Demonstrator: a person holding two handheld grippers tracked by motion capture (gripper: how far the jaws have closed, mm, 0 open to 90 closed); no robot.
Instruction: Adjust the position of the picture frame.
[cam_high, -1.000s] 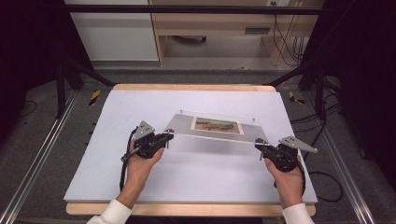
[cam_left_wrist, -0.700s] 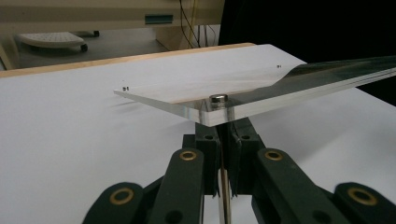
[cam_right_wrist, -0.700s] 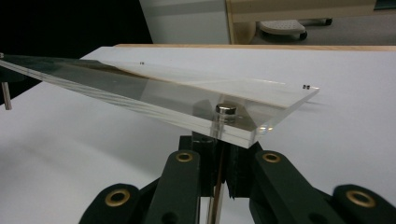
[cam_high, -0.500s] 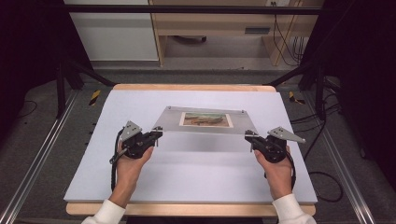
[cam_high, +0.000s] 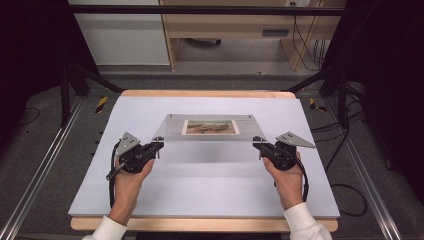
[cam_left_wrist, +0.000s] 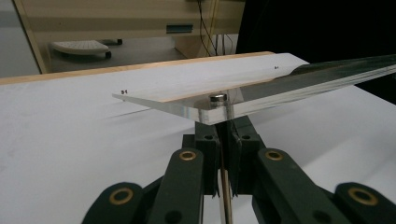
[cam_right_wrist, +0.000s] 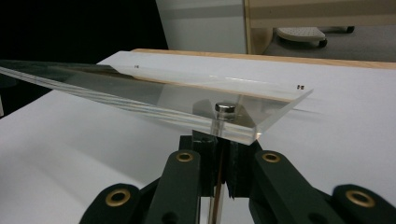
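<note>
I held the clear acrylic frame (cam_high: 210, 134) above the white table (cam_high: 200, 190), its near edge raised off the surface. My left gripper (cam_high: 156, 145) was clenched on the frame's near left corner, jaws pinching under the corner's small metal stud (cam_left_wrist: 218, 98). My right gripper (cam_high: 259, 144) was clamped likewise on the near right corner. A landscape picture (cam_high: 210, 126) sat inside the frame, toward its far edge.

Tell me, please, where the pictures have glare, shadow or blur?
High view: the clear frame casts a soft shadow on the white board. Left gripper view: pale glare streaks the frame; near fingers blurred. Right gripper view: room reflections in the frame.
</note>
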